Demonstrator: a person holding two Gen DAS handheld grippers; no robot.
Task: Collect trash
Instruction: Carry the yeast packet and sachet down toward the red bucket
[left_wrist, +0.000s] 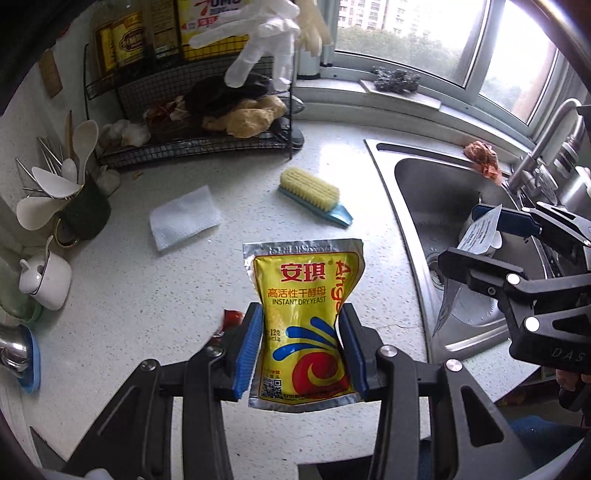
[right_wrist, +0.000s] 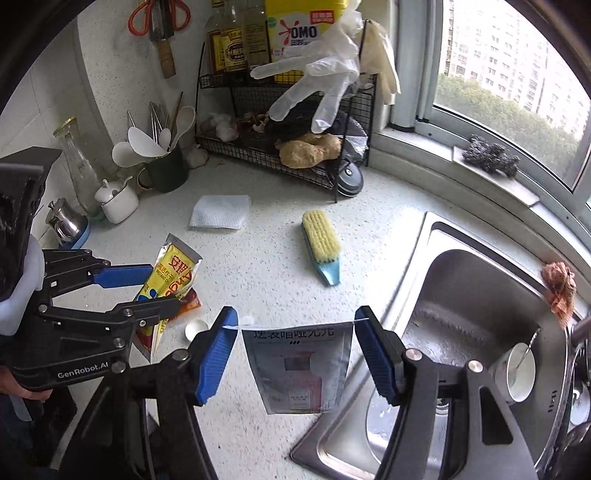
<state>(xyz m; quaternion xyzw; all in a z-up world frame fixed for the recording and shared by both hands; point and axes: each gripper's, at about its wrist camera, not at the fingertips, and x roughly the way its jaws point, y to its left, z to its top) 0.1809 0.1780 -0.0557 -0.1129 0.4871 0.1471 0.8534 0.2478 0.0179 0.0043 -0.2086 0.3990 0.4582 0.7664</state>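
Observation:
My left gripper (left_wrist: 301, 332) is shut on a yellow instant dry yeast packet (left_wrist: 306, 317) and holds it above the speckled counter (left_wrist: 184, 295); the packet also shows in the right wrist view (right_wrist: 173, 273). My right gripper (right_wrist: 295, 332) holds a grey printed sachet (right_wrist: 299, 365) stretched by its top edge between the blue pads, near the sink's left rim; the sachet also shows in the left wrist view (left_wrist: 476, 232). A red wrapper (right_wrist: 190, 304) and a small white cap (right_wrist: 195, 328) lie on the counter under the left gripper. A white paper towel (right_wrist: 219, 212) lies further back.
A yellow scrub brush (right_wrist: 321, 245) lies mid-counter. A steel sink (right_wrist: 461, 295) on the right holds a white cup (right_wrist: 521, 373); an orange rag (right_wrist: 559, 288) hangs on its rim. A wire rack (right_wrist: 280, 147) with bottles and gloves, a utensil cup (right_wrist: 166, 173) and jars stand at the back.

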